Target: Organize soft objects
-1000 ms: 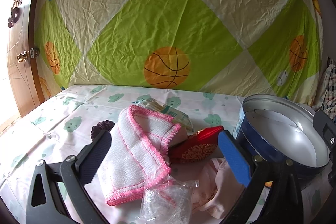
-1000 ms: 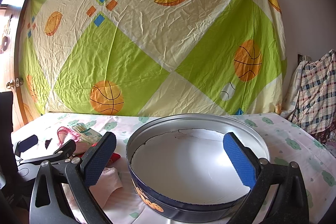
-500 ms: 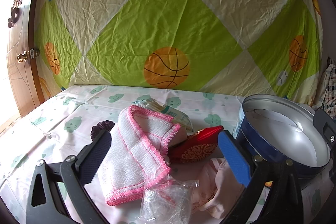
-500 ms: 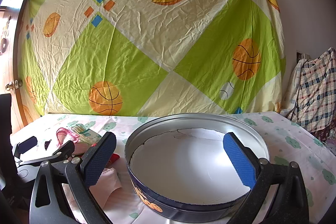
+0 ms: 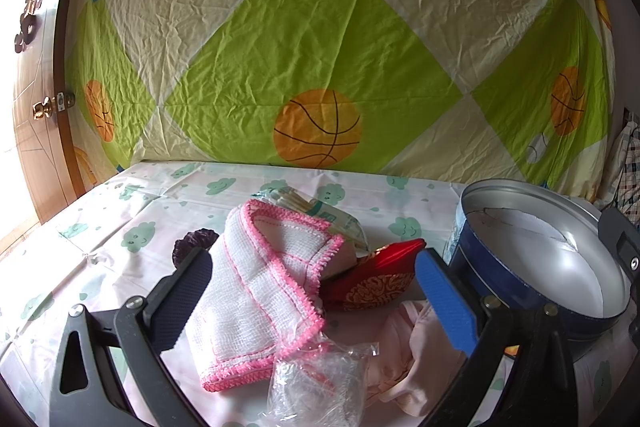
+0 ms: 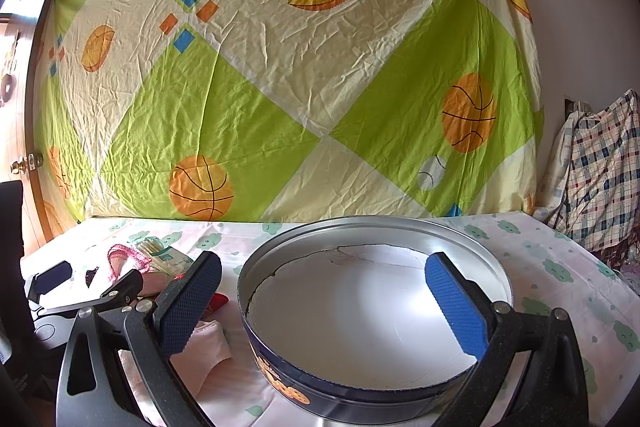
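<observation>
A white towel with pink trim (image 5: 264,287) lies folded on the table between the fingers of my left gripper (image 5: 316,297), which is open and empty. Beside it lie a red embroidered pouch (image 5: 376,279), a pale pink cloth (image 5: 412,351), a clear plastic bag (image 5: 320,383), a pack of cotton swabs (image 5: 320,211) and a dark scrunchie (image 5: 192,243). The round blue tin (image 6: 372,307) stands open and empty, its white liner bare. My right gripper (image 6: 324,303) is open and hovers over the tin. The towel's pink edge (image 6: 124,259) shows at left in the right wrist view.
The table wears a white cloth with green cloud prints (image 5: 140,227). A green and cream sheet with basketballs (image 5: 320,67) hangs behind. A wooden door (image 5: 32,107) stands at left. A plaid cloth (image 6: 600,179) hangs at right. The left gripper's body (image 6: 80,291) shows left of the tin.
</observation>
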A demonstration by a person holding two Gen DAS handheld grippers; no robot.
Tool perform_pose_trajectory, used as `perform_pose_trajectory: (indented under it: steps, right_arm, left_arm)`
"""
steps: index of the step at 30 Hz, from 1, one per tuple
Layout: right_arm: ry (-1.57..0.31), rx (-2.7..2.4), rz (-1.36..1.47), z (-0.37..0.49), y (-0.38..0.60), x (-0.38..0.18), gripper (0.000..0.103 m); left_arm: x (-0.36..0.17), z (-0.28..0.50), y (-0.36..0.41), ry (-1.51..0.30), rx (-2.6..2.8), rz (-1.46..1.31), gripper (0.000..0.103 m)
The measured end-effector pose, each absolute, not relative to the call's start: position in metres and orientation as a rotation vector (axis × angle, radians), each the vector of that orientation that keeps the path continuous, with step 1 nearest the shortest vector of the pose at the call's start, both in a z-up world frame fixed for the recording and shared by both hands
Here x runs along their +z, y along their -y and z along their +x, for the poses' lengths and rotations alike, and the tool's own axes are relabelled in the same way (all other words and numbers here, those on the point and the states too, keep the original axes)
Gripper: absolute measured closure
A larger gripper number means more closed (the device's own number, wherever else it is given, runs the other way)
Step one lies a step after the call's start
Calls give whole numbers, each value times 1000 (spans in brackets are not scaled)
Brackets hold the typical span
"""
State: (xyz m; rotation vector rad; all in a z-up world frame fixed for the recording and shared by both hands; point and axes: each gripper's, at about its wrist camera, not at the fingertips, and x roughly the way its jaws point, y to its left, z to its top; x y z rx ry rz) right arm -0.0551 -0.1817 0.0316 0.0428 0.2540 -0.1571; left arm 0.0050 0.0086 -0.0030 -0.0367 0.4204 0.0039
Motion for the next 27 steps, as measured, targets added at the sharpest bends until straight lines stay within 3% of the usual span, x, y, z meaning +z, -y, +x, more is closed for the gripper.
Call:
perform_pose_trajectory:
  steps: [27]
  right_arm:
    - [-286, -71, -62, -57, 164, 23, 1]
  left_arm:
    - [-6, -5, -27, -474, 44, -24, 0]
